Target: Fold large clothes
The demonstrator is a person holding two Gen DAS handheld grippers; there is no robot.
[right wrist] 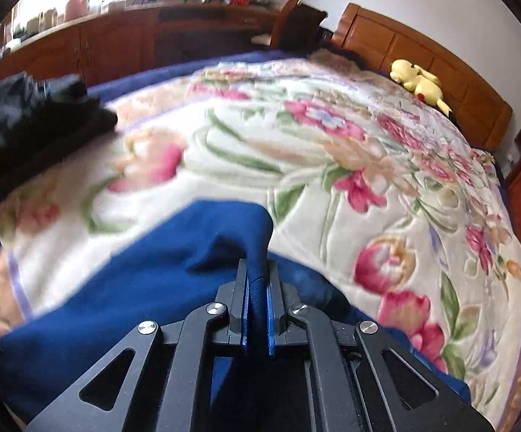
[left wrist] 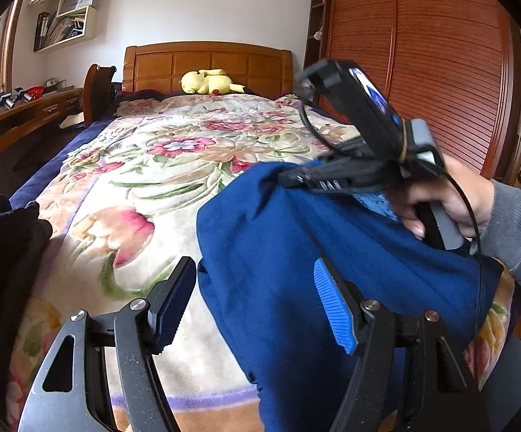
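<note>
Scene: bedroom, floral blanket (left wrist: 174,165) covering the bed, wooden headboard (left wrist: 206,64) at far end.
Task thing: blue garment (left wrist: 296,270), large, bunched at near right of the bed, partly lifted off the blanket; same cloth fills near left and centre of right wrist view (right wrist: 123,288).
Right gripper (right wrist: 258,309): jaws pressed together, pinching a raised fold of the blue garment; cloth rises in a peak between the blue pads (right wrist: 270,320). Seen from left wrist view as the black tool (left wrist: 296,180) at the top edge of the cloth, held by the right hand (left wrist: 447,201).
Why held so: likely gripping an edge or corner high to lift and spread the piece before folding; which part of the garment, cannot tell.
Left gripper (left wrist: 256,302): jaws spread wide, nothing between them; right pad in front of the cloth, touching or not cannot tell; left pad over bare blanket.
Why placed so: probably lined up to take a second hold lower on the cloth, opposite the right grip.
Stage: judged early, garment crumpled, no flat fold visible.
Other clothes: dark garment (left wrist: 4,237) heaped at near left edge, well apart from the blue one.
Clutter: yellow plush toy (left wrist: 206,81) far by the headboard, out of the way.
Risk: thick fold may slip from the pinch; right wrist view blurred, motion likely.
</note>
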